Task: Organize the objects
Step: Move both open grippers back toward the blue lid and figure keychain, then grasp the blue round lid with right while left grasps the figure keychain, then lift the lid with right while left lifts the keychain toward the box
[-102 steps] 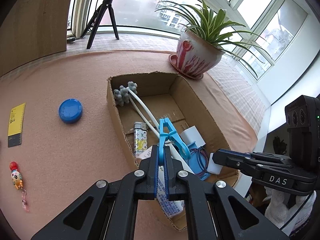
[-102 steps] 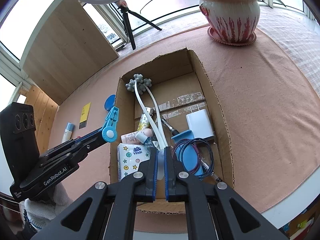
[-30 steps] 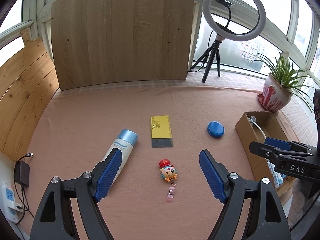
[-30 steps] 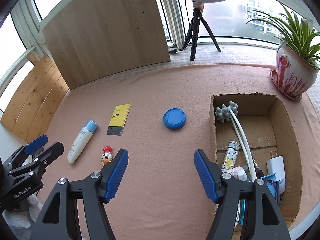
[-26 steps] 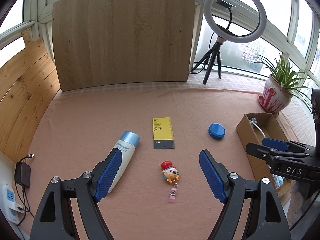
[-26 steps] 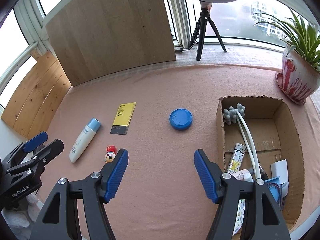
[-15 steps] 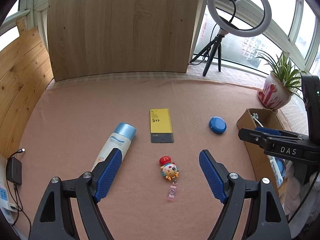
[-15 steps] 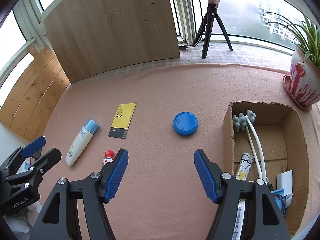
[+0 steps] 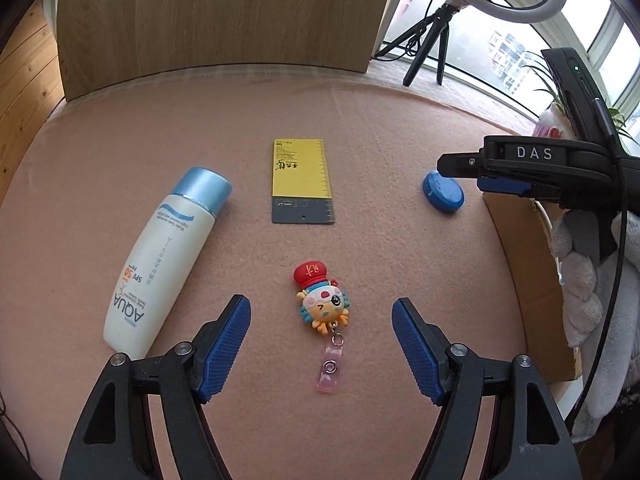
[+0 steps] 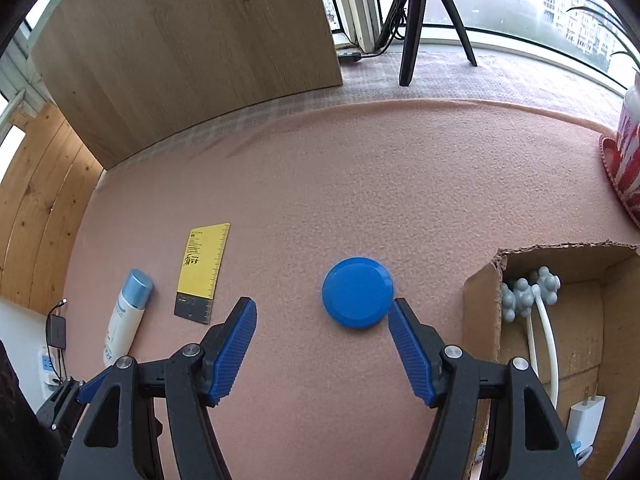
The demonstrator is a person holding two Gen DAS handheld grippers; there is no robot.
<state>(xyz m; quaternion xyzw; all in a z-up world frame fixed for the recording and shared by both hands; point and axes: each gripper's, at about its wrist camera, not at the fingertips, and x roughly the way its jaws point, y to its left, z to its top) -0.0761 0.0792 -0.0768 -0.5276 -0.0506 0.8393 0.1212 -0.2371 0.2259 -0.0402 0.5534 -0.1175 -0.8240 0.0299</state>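
- Right now two pickups look to be starting at once: each gripper is lined up over a loose item on the pink felt mat (image 9: 400,128), and the cardboard box (image 10: 484,300) at the right already holds several things.
- Left gripper (image 9: 321,316) points steeply down over the cartoon badge reel (image 9: 322,304), which lies flat between the blue pads without touching either; its jaws are closing, nothing gripped yet.
- Right gripper (image 10: 322,318) hangs tilted down, jaws apart and empty, with the blue round lid (image 10: 357,298) just ahead of its tips and nearer the right-hand pad.
- Next, I judge, the left needs to drop until the pads flank the reel's body, then pinch; the right needs to slide forward and centre on the lid.
- Sunscreen bottle (image 9: 160,260) and yellow ruler card (image 9: 302,180) lie untouched on the mat, apart from each other.
- A white-gloved hand (image 9: 588,280) carries the right gripper beside the box.
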